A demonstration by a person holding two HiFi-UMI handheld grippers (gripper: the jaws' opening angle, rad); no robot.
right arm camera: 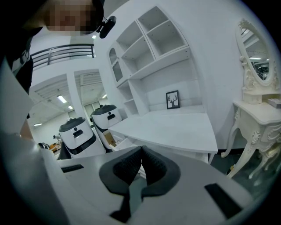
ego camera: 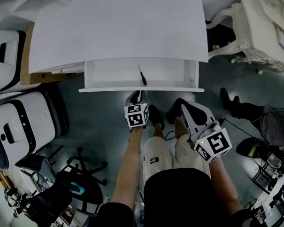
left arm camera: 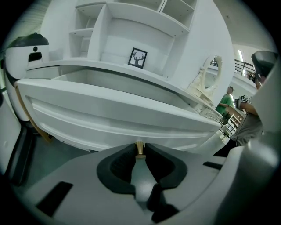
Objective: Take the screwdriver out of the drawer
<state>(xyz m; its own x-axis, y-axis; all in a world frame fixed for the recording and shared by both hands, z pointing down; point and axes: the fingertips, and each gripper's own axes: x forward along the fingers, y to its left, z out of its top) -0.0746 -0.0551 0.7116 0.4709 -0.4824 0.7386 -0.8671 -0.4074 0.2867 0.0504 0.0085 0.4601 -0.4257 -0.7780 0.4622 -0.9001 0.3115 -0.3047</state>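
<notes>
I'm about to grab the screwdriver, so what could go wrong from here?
The left gripper pinches only the small brass knob at its tips, so it may slip. The screwdriver lies loose in the open drawer; a jerk could roll it. The right gripper is shut and must open before reaching in.

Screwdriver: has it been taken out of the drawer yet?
No: in the head view the screwdriver lies flat on the floor of the open drawer.
</notes>
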